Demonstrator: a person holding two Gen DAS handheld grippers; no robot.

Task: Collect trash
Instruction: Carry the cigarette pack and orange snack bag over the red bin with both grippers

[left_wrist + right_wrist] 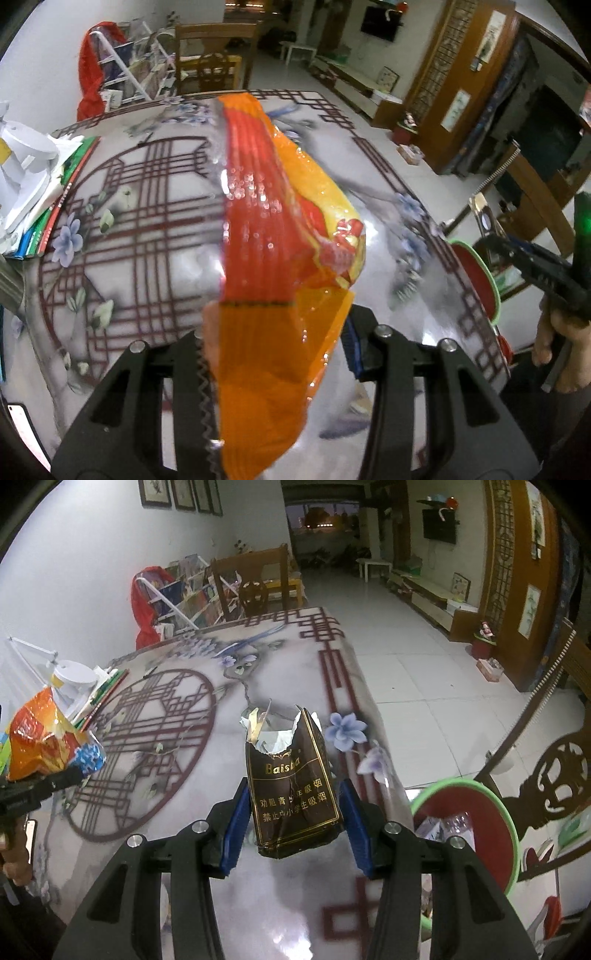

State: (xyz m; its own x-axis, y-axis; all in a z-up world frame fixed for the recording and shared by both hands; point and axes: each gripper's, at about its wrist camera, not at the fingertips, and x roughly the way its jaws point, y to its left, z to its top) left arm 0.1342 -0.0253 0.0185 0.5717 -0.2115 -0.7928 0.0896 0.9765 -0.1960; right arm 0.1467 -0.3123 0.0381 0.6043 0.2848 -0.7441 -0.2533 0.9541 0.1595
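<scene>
My left gripper point(280, 354) pinches a light, crinkly, slippery snack bag point(280, 229); my right gripper point(293, 819) clamps a flimsy torn cigarette pack point(291, 786) at its middle.

The table point(177, 716) is bare through its middle and far end — open room to pass. A stack of books point(101, 696) with a white lamp point(72, 675) crowds the left edge; the bin point(469, 834) stands near right.
</scene>
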